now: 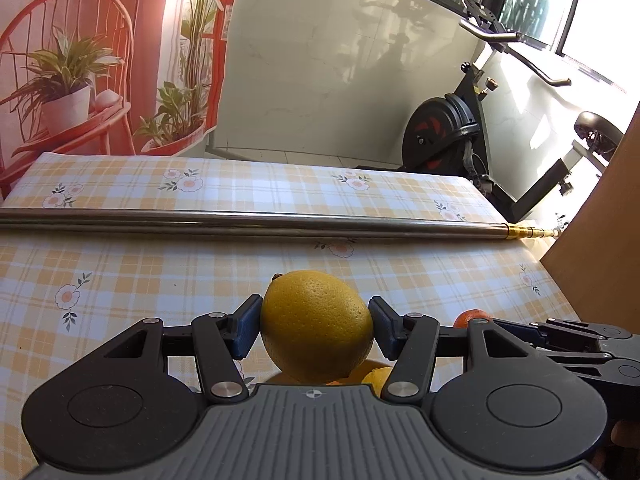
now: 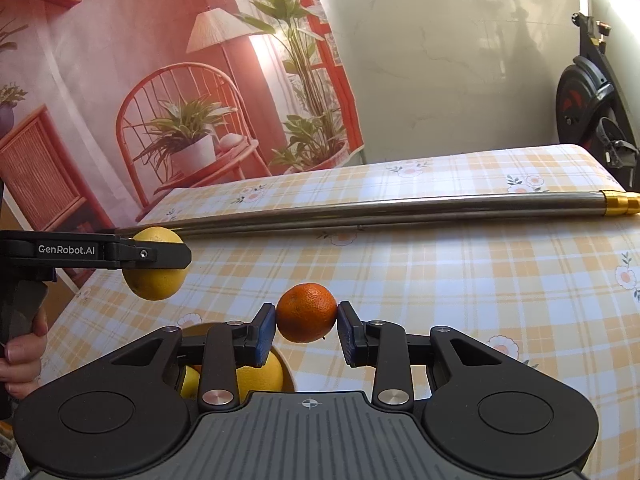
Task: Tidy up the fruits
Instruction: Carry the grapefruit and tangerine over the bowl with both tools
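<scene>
L tool [image 1: 316, 326] clenched on lemon [image 1: 317, 326], R tool [image 2: 307, 326] gripping orange [image 2: 307, 313], both btwn pads above table [image 2: 480, 280].

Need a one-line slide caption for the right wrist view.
Right gripper holds an orange above the checked tablecloth, while the left gripper lifts a lemon alongside.

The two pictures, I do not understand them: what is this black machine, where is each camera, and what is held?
No robot here: a person holds hand tongs in each hand, with a camera on each looking forward along the fingers. The left camera shows the left tongs shut on a lemon. The right camera shows the right tongs shut on an orange. Both are held above a table with a checked cloth. A metal pole lies across it. More yellow fruit sits in a bowl below.
</scene>
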`<action>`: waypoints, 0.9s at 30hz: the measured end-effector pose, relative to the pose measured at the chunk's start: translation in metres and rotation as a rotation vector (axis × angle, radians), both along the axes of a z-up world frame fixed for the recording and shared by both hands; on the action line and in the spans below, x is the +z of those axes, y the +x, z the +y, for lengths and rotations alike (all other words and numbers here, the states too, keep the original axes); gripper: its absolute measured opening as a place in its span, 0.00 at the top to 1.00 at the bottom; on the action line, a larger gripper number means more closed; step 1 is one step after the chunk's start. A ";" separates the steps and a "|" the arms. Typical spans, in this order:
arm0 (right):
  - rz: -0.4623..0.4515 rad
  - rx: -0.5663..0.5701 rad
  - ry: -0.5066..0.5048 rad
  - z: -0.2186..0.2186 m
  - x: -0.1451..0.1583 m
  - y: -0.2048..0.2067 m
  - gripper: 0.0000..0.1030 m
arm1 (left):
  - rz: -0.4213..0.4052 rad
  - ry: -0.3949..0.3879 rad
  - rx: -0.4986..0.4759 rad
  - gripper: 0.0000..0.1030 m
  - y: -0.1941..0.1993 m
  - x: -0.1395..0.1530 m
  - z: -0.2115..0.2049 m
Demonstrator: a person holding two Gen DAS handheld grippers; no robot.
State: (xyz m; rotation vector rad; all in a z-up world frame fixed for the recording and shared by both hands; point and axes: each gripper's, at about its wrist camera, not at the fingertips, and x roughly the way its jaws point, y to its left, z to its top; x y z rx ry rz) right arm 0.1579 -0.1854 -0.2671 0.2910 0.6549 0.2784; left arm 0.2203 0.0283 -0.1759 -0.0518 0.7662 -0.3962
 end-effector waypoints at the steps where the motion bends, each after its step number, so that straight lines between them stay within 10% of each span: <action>1: -0.005 0.002 -0.003 0.002 0.002 -0.004 0.70 | -0.002 -0.004 -0.002 0.42 -0.003 0.001 0.002; 27: -0.021 0.038 0.003 0.018 0.006 -0.063 0.70 | 0.088 0.019 -0.156 0.42 -0.075 -0.027 -0.005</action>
